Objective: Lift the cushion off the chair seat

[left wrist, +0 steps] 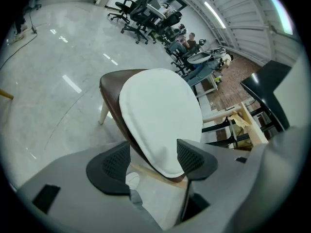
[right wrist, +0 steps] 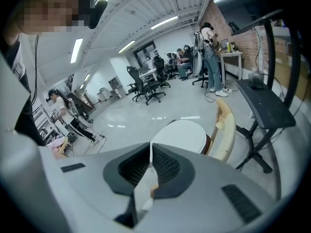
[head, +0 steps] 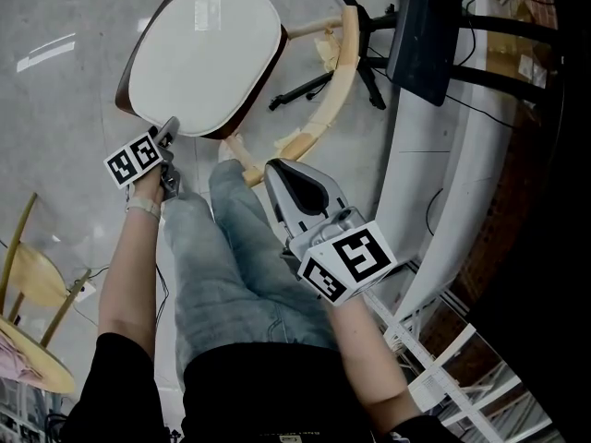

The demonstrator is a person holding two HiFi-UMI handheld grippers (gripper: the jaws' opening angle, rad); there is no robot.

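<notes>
A white oval cushion (head: 203,49) lies on a brown chair seat (head: 261,95) with a curved pale wooden backrest (head: 342,72). My left gripper (head: 170,132) is at the seat's near edge. In the left gripper view it (left wrist: 151,161) stands open, and the near rim of the cushion (left wrist: 160,115) lies between the two pads without being pressed. My right gripper (head: 273,170) hangs over the person's knee, well short of the chair. Its tips (right wrist: 151,149) meet with nothing between them, and the cushion (right wrist: 181,135) shows beyond.
A black stand with a dark panel (head: 423,26) rises right of the chair, its legs (head: 305,86) spreading under the backrest. A pale wooden stool (head: 32,284) stands at lower left. Office chairs (left wrist: 141,13) and people (right wrist: 65,115) are far across the glossy floor.
</notes>
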